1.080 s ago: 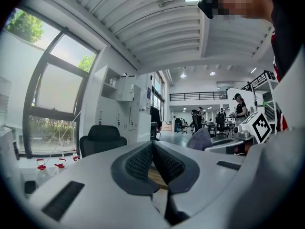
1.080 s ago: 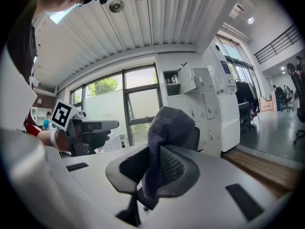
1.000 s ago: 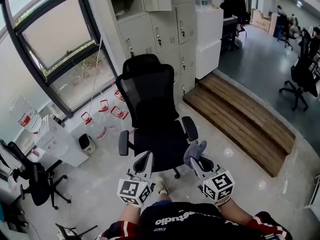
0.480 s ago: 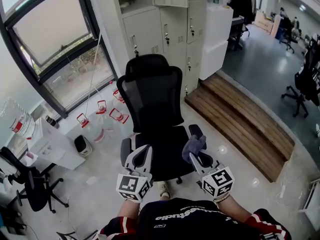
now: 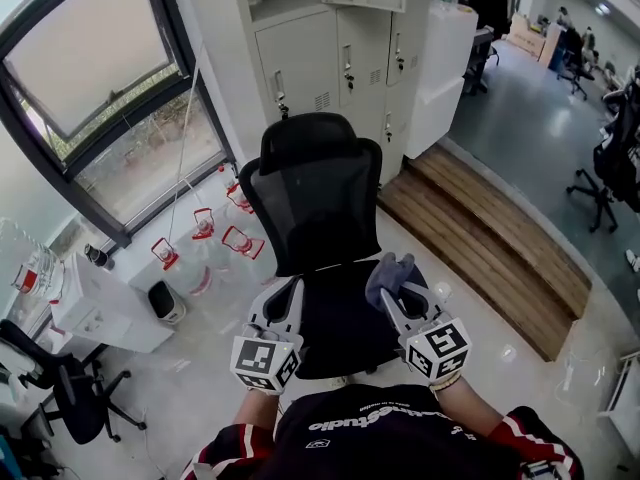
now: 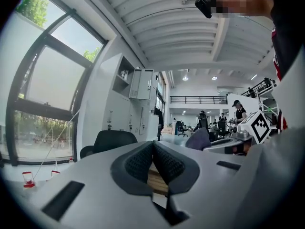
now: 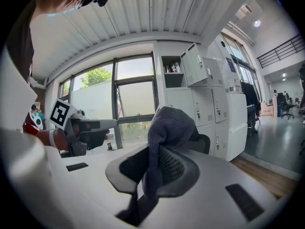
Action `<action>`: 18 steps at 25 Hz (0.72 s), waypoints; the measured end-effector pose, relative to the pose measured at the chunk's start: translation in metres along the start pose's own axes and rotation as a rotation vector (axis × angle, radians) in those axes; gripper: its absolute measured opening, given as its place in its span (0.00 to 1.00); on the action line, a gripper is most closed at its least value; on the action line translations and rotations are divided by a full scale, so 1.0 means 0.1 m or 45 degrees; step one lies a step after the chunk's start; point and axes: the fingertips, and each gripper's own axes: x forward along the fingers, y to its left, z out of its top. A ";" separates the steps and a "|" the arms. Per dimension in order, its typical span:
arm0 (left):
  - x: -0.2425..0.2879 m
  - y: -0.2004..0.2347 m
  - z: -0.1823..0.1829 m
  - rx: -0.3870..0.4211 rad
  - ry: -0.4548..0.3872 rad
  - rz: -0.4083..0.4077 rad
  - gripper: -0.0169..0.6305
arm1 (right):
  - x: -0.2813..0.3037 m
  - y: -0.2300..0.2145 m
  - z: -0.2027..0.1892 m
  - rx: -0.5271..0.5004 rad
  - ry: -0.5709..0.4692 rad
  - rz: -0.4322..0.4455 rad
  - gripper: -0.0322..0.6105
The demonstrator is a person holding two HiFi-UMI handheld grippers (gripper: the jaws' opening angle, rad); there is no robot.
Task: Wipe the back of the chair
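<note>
— Two grippers are now held nearer the chair (image 5: 340,320) than a second ago. Has wiping been begun?
— Not yet, it is judged; only the approach is made. The grey cloth (image 5: 389,271) is pinched in the right gripper (image 5: 388,296) jaws. The chair back (image 5: 318,200) lies just ahead, untouched. The left gripper (image 5: 291,290) jaws are pressed together on nothing.

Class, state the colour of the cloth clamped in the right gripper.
Dark grey: the soft crumpled cloth shows best in the right gripper view.
</note>
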 end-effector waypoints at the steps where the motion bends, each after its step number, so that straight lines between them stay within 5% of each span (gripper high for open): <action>1: 0.06 0.10 0.01 -0.004 0.001 -0.007 0.06 | 0.10 -0.02 0.02 0.005 0.002 -0.007 0.15; 18: 0.71 0.79 -0.13 -0.062 0.009 -0.024 0.06 | 0.94 -0.74 -0.13 -0.009 0.104 -0.130 0.15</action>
